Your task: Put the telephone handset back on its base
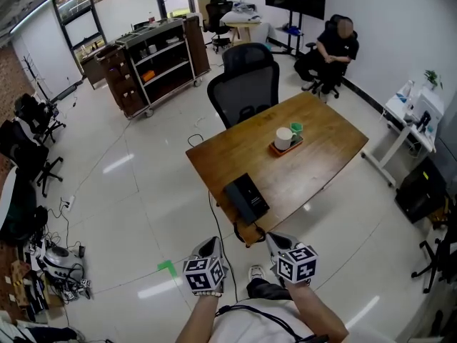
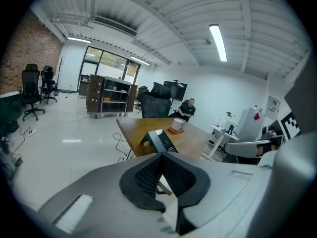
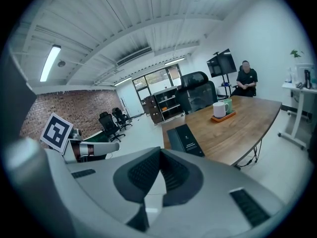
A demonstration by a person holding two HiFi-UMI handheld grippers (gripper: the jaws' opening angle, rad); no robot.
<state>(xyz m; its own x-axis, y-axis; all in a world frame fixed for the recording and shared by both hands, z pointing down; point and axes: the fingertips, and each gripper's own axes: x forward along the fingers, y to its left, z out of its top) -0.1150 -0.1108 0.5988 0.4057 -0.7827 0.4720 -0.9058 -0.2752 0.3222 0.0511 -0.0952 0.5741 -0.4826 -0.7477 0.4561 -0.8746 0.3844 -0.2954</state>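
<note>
Wooden table (image 1: 321, 156) holds black telephone (image 1: 246, 197) — left gripper (image 1: 211, 246), right gripper (image 1: 275, 241) both clenched, empty, short of table.

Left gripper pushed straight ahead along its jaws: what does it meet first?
Probably the black telephone on the near end of the table, dead ahead of the left gripper; only open air shows between.

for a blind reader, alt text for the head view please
The grey left gripper and right gripper hover short of a brown wooden table whose near corner holds a black telephone; a white mug and green mug sit on an orange tray.
</note>
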